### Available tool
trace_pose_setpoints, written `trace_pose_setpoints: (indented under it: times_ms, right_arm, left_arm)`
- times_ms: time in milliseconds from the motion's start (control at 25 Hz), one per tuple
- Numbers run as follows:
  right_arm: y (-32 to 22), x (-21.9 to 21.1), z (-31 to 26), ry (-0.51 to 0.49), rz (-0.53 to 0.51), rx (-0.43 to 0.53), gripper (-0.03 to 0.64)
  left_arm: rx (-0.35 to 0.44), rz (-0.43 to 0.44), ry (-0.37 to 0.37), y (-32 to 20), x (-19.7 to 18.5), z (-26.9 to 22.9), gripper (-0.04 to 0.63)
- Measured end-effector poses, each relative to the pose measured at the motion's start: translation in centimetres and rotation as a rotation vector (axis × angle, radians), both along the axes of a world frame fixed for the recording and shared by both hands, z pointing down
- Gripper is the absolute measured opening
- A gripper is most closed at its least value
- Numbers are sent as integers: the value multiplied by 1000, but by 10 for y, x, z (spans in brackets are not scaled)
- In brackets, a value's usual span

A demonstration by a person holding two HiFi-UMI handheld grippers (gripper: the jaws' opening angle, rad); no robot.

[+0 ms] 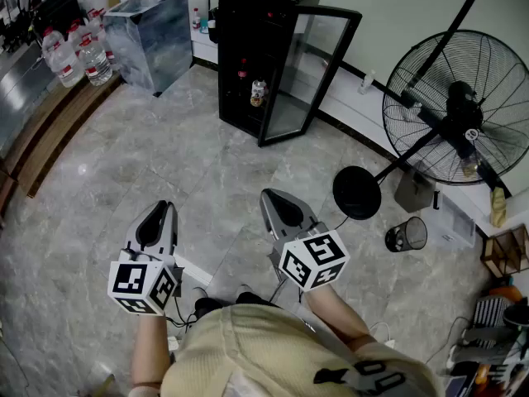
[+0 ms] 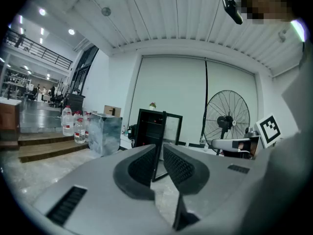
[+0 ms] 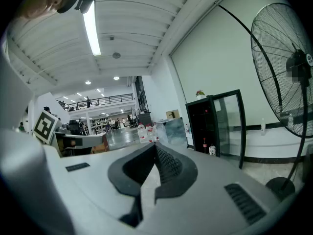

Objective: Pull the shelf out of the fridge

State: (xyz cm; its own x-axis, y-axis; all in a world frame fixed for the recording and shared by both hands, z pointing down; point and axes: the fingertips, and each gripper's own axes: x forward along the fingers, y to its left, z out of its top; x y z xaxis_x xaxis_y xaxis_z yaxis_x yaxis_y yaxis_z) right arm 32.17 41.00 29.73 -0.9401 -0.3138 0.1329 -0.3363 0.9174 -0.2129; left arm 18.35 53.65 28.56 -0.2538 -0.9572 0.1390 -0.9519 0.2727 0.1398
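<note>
A small black fridge [image 1: 248, 52] stands several steps ahead against the wall, with its glass door [image 1: 310, 73] swung open to the right. Inside it is dark; a bottle [image 1: 259, 93] stands on a low shelf, and the shelves themselves are hard to make out. Both grippers hang low in front of me, far short of the fridge. My left gripper [image 1: 163, 212] is shut with nothing between its jaws, and my right gripper [image 1: 274, 198] is shut and empty too. The fridge [image 2: 148, 127] shows beyond my left gripper [image 2: 160, 150]. The right gripper view has the fridge [image 3: 205, 126] right of my right gripper [image 3: 155, 149].
A big standing fan [image 1: 459, 110] with a round black base [image 1: 357, 193] stands right of the fridge, with a mesh bin [image 1: 406, 235] near it. A grey metal cabinet [image 1: 153, 27], water bottles [image 1: 78, 56] and wooden steps [image 1: 50, 131] lie at the left. The floor is grey tile.
</note>
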Motion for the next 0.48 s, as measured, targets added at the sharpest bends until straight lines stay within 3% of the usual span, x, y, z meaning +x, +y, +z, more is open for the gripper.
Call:
trace_pose_setpoints:
  times_ms: [240, 480]
  right_arm:
    - [-20, 12, 11, -17, -14, -48, 16]
    - [-26, 5, 17, -54, -52, -100, 17]
  left_arm:
    - [9, -14, 47, -16, 17, 13, 57]
    - [-6, -21, 12, -19, 20, 16, 57]
